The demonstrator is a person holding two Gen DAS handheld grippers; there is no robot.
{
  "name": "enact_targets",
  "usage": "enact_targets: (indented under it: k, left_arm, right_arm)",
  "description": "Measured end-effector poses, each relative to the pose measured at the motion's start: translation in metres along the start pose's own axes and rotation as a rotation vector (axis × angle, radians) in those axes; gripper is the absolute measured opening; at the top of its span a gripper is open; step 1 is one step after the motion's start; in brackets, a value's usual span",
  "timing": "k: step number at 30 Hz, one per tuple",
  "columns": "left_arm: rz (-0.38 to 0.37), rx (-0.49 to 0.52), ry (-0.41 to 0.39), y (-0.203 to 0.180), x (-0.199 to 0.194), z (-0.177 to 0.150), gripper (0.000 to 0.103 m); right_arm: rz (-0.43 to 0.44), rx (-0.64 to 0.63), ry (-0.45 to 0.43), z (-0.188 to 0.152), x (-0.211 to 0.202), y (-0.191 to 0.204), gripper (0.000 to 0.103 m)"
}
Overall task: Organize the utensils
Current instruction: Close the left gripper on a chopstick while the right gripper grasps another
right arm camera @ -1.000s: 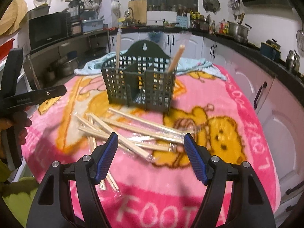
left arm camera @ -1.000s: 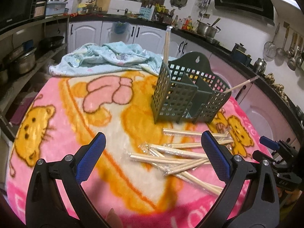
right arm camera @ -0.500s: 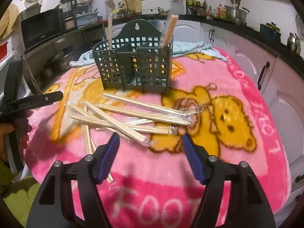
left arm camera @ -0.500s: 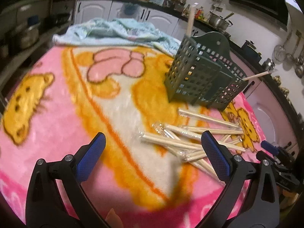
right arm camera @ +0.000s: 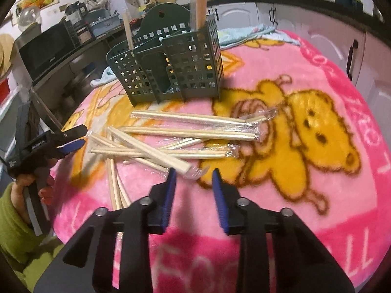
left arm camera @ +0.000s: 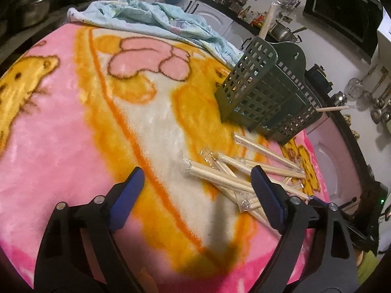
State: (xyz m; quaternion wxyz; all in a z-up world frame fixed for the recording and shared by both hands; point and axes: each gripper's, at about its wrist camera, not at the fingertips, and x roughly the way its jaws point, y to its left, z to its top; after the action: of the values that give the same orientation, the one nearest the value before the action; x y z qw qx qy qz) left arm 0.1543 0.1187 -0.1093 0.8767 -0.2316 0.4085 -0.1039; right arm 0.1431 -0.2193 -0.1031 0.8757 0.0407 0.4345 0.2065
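Note:
Several wrapped wooden chopsticks (right arm camera: 171, 144) lie in a loose pile on the pink blanket, in front of a dark green slotted utensil caddy (right arm camera: 171, 73). Chopsticks stand in the caddy's left and right compartments. My right gripper (right arm camera: 193, 172) is low over the near end of the pile and its jaws are closing. The plastic wrapper tip of the nearest chopstick pair (right arm camera: 156, 153) lies just ahead of the gap, and the pads are not pressing on it. My left gripper (left arm camera: 196, 178) hangs wide at the pile's (left arm camera: 232, 173) left end, its jaws closing with nothing gripped. The caddy (left arm camera: 264, 97) stands beyond.
The pink cartoon blanket (left arm camera: 73, 134) covers the table. A crumpled light blue cloth (left arm camera: 151, 22) lies at its far edge behind the caddy. Kitchen counters, cabinets and hanging utensils ring the table. A hand with a green sleeve (right arm camera: 14, 219) holds the left gripper (right arm camera: 68, 141).
Both grippers have sunk toward the chopstick pile and rolled somewhat. The right jaws have narrowed a lot around the near chopstick's wrapper end. The left jaws narrowed slightly.

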Motion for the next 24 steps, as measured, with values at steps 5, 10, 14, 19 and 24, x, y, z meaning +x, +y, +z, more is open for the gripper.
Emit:
enact_targets:
  k: [5,10,14,19,24]
  left_arm:
    - [-0.017,-0.023,0.001,0.003,0.003,0.003,0.065]
    - [-0.035,-0.038,0.006,0.005,0.005,0.006,0.050]
    - [-0.046,-0.035,0.021,0.004,0.009,0.006,0.030]
    - [-0.044,-0.031,0.025,0.004,0.011,0.006,0.017]
    - [-0.044,-0.028,0.023,0.004,0.011,0.007,0.014]
  right_arm:
    - [0.013,0.005,0.005,0.000,0.002,-0.001,0.009]
    - [0.022,0.008,0.010,-0.001,0.002,-0.002,0.010]
    - [0.029,0.015,-0.006,0.000,-0.003,-0.003,0.015]
    - [0.022,0.063,-0.014,0.005,-0.004,-0.009,0.035]
    - [0.049,0.174,0.016,0.009,0.006,-0.024,0.035]
